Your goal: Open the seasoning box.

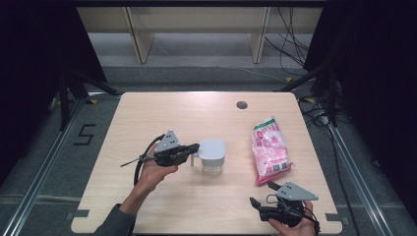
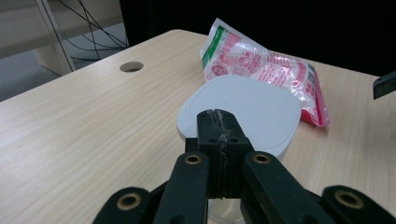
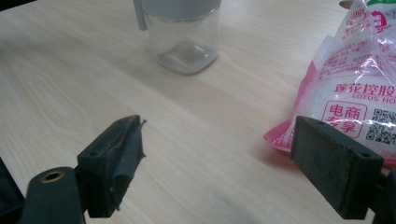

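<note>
Gripping the jar handle, bag waiting

From above, my left gripper (image 1: 193,148) is reaching the jar (image 1: 212,156) at mid-table; the bag (image 1: 270,150) is lying right of it. Along my left gripper, the jaws are pressing together at the lid's (image 2: 247,112) near edge, seemingly clamping the handle. Along my right gripper (image 3: 224,168), the jaws are gaping, holding nothing; opening and filling seem left.
</note>
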